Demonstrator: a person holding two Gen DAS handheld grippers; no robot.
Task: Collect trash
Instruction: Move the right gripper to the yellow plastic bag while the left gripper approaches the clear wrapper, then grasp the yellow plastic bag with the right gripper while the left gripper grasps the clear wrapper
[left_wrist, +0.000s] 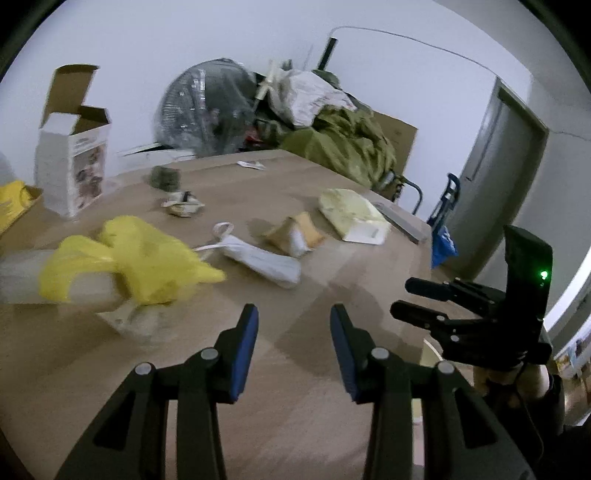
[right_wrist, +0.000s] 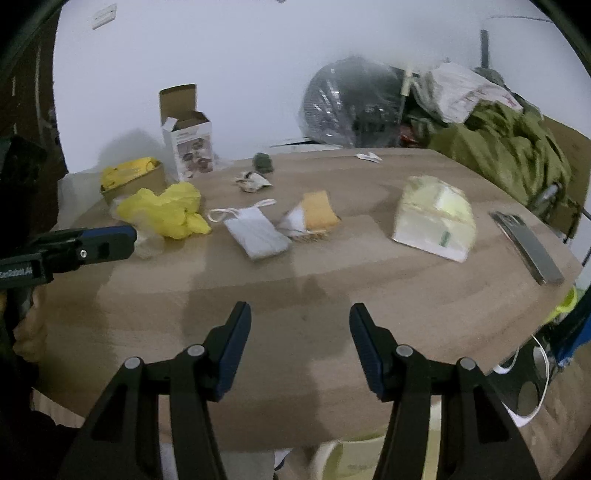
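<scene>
Both claws hung over the near part of the brown wooden table (right_wrist: 332, 273), each spread wide and holding nothing. The left claw (left_wrist: 291, 325) faced a bare stretch of tabletop; the right claw (right_wrist: 299, 321) did likewise, a little further to the right.

The trash lay in a loose row across the middle of the table, ahead of both claws. The crumpled yellow plastic bag (left_wrist: 129, 258) lay forward and to the left of the left claw, the nearest piece to it, and in the right wrist view the tip of the left claw sat just beside that bag. The flat white pouch with a cord loop (right_wrist: 255, 232) lay beside the bag, its long axis slanting from far left to near right. Next came the folded orange-and-white paper wrapper (right_wrist: 314, 218), then the pale yellow-green plastic packet (right_wrist: 432, 221), which lay forward and to the right of the right claw and was probably that claw's nearer target.

Further back lay a small crumpled printed wrapper (right_wrist: 253, 181) and a dark green lump (right_wrist: 263, 161). An open white cardboard carton (left_wrist: 72, 162) stood upright at the far left edge. A flat grey metal strip (right_wrist: 528, 243) lay along the right edge.

Open tabletop separated the claws from the row, leaving free room for a forward reach. The bag's loose folds would likely yield to a pinch from above.
</scene>
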